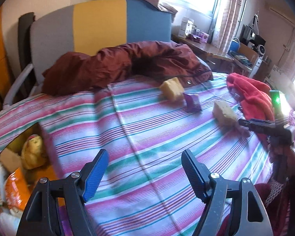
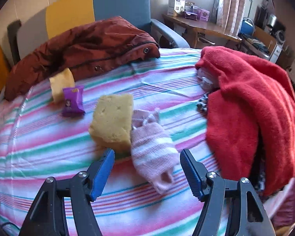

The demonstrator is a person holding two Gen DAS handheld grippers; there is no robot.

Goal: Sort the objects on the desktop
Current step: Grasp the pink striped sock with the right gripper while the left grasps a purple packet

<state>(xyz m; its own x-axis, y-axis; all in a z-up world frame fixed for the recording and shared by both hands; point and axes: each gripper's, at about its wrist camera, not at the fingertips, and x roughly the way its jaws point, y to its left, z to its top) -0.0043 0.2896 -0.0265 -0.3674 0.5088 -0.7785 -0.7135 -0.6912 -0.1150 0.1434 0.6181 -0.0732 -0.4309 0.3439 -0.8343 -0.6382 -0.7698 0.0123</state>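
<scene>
hovering over the striped bed (image 2: pixel 49 141), we keep our right tongs (image 2: pixel 147 169) spread above a pink-and-white striped sock (image 2: pixel 153 149) touching a porous yellow sponge (image 2: pixel 112 118); our left tongs (image 1: pixel 145 171) gape empty.

A porous yellow sponge (image 2: pixel 112 120) is lying on the striped bed sheet (image 2: pixel 49 147), touching a pink-and-white striped sock (image 2: pixel 153 153) sprawling limp at its right. A purple snack packet (image 2: pixel 72 101) is sitting further back to the left, overlapping a second yellow sponge (image 2: pixel 62 84) that is leaning by the maroon jacket (image 2: pixel 84 49).
</scene>
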